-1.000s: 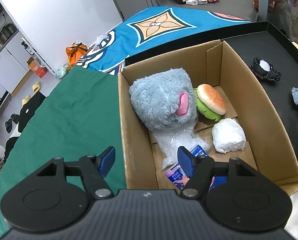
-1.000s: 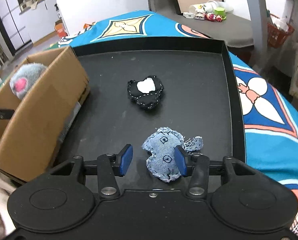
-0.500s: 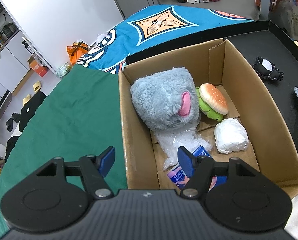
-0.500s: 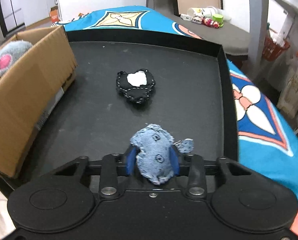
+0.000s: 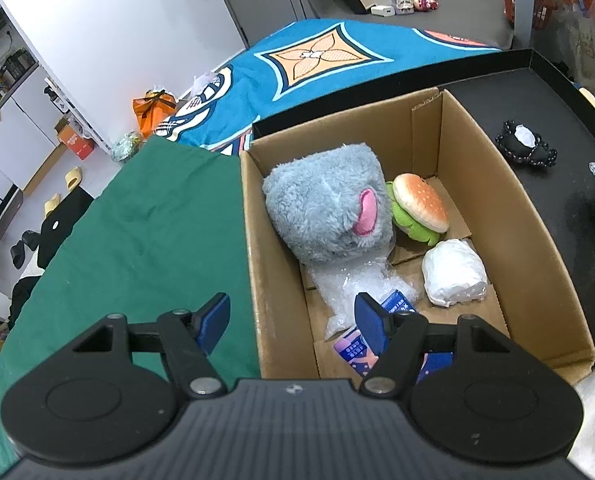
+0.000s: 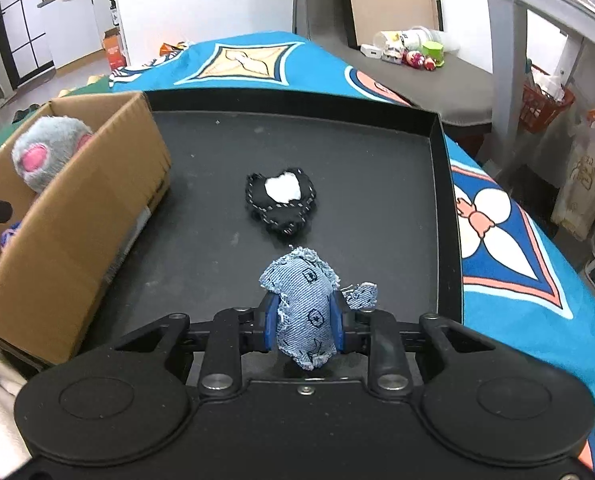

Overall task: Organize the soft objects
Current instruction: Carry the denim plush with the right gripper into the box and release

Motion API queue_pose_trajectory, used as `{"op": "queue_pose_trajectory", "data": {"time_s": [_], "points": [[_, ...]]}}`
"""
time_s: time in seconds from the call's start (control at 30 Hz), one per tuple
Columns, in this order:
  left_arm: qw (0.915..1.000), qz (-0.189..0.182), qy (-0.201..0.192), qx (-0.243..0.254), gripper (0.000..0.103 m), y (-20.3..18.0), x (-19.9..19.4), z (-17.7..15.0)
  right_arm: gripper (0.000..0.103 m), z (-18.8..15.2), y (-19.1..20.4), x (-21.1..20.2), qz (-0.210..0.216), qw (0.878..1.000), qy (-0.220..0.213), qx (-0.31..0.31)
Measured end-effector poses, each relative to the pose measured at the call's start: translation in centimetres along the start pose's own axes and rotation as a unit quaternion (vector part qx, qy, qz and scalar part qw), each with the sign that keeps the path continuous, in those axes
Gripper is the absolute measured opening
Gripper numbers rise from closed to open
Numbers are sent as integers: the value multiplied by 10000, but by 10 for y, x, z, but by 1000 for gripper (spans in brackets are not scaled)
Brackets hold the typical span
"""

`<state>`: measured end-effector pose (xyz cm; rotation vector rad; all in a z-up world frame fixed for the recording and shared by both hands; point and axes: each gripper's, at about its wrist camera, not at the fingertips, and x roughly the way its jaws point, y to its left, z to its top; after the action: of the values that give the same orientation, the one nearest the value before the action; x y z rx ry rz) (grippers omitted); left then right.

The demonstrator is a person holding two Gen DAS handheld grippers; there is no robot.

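The right gripper (image 6: 303, 326) has just closed, pinching the frayed denim stuffed toy (image 6: 306, 308); the left gripper (image 5: 293, 322) gapes empty. The black stitched cushion (image 6: 281, 200), frame centre, remains outside the brown cardboard box (image 6: 81, 236).

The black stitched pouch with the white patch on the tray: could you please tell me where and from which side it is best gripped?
Grip the black stitched pouch across its narrower lower end, coming down from above. It lies flat on the black tray, apart from the cardboard box, so its sides look clear. The right tongs are shut on the denim pouch; the left tongs are open.
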<state>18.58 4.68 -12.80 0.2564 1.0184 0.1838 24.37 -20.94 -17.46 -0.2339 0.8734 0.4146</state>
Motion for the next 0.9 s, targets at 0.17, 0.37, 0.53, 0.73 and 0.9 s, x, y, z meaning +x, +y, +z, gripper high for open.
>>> {"op": "queue_pose_trajectory", "data": {"time_s": [0.17,0.37,0.53,0.73,0.9], "points": [[9999,-99,-63,2,67,3,-4,-4,26,11,10,-12,76,9999,-136,-43],[9994,-245,-232,-13,67,8,-10,-10,26,25,21,-31,295,9990,-340,43],[9988,-421,-265,-49,64,13,-9,-16,26,36,38,-45,408,9979,-503,-62],[9979,-537,-331,-135,59,21,-9,-22,26,48,60,-57,532,9963,-659,-154],[9971,-641,-362,-195,58,26,-12,-26,26,53,80,-62,656,9951,-721,-170]]}}
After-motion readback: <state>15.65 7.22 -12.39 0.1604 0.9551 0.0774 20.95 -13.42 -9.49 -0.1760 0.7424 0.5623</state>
